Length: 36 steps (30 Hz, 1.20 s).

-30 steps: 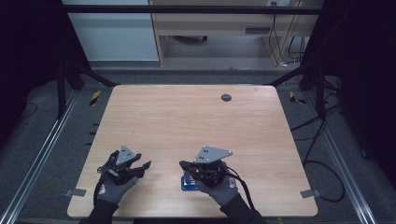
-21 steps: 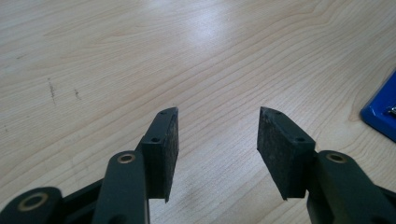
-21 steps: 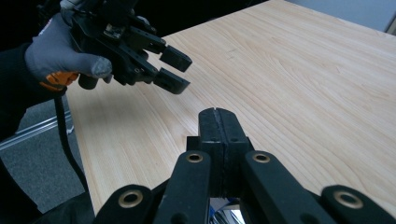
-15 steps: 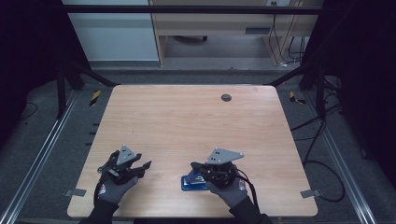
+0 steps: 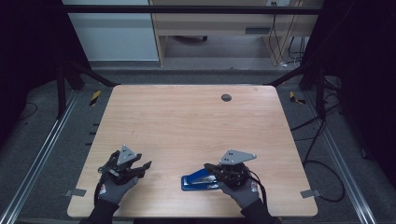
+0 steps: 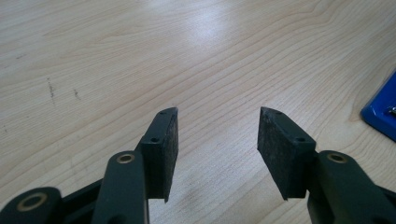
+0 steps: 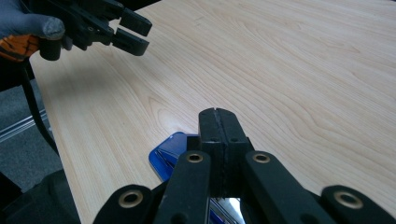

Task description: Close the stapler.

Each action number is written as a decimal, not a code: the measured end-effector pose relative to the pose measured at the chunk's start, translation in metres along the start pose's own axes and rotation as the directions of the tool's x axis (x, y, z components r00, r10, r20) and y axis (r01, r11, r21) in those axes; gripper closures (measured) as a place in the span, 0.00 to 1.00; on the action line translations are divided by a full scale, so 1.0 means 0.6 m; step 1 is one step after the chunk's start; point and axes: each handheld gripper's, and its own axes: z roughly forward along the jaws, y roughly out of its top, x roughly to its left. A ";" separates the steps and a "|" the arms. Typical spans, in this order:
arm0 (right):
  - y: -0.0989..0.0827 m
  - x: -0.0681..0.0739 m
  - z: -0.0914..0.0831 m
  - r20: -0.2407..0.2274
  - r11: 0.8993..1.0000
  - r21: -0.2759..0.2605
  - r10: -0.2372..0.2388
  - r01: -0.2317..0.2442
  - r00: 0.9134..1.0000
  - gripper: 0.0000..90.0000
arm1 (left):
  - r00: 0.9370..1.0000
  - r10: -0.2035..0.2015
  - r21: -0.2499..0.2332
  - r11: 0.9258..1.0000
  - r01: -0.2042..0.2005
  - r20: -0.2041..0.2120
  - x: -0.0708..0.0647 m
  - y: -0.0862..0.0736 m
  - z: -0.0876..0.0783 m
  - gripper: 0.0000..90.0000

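A blue stapler (image 5: pixel 198 182) lies flat near the front edge of the wooden table (image 5: pixel 187 126). My right gripper (image 5: pixel 208 167) hovers just over its right end with the jaws pressed together and nothing between them. In the right gripper view the closed tips (image 7: pixel 218 112) sit above the stapler's blue end (image 7: pixel 169 151). My left gripper (image 5: pixel 144 167) rests at the front left, jaws apart and empty. The left gripper view has its open pads (image 6: pixel 218 112) over bare wood, with a corner of the stapler (image 6: pixel 380 116) at the right edge.
A dark round grommet (image 5: pixel 226 97) sits in the tabletop near the far edge. Metal rails (image 5: pixel 42 154) run along both sides of the table, and cables (image 5: pixel 322 163) lie on the floor at the right. The left gripper (image 7: pixel 140 32) appears far off in the right gripper view.
My right hand has shifted to the right and slightly down, uncovering more of the blue stapler. The left hand and gripper have stayed put.
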 end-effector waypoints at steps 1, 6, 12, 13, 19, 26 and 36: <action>-0.002 -0.001 -0.001 0.003 1.000 0.003 0.005 -0.005 1.000 1.00 | 1.000 0.003 0.001 1.000 -0.003 0.001 0.000 0.000 0.000 0.54; -0.017 -0.012 -0.008 0.012 1.000 0.009 0.023 -0.023 1.000 1.00 | 1.000 -0.002 0.002 1.000 0.002 -0.001 0.001 -0.001 0.001 0.54; -0.032 -0.018 -0.015 0.008 0.999 0.008 0.049 -0.050 0.999 1.00 | 1.000 0.005 0.002 1.000 -0.005 0.004 -0.002 0.000 0.001 0.54; -0.034 -0.018 -0.015 0.007 0.999 0.012 0.049 -0.049 0.999 1.00 | 1.000 0.005 0.003 1.000 -0.005 0.004 -0.002 0.000 0.001 0.54; -0.043 -0.022 -0.009 0.022 0.998 0.046 0.052 -0.053 0.998 1.00 | 1.000 0.012 0.009 1.000 -0.012 0.001 -0.003 -0.001 0.002 0.54; -0.054 -0.026 -0.006 0.034 0.996 0.067 0.063 -0.065 0.997 1.00 | 1.000 0.019 0.013 1.000 -0.020 0.007 -0.006 -0.002 0.004 0.54; -0.059 -0.028 -0.002 0.034 0.995 0.070 0.068 -0.070 0.997 1.00 | 1.000 0.023 0.019 1.000 -0.023 0.010 -0.007 -0.003 0.006 0.53</action>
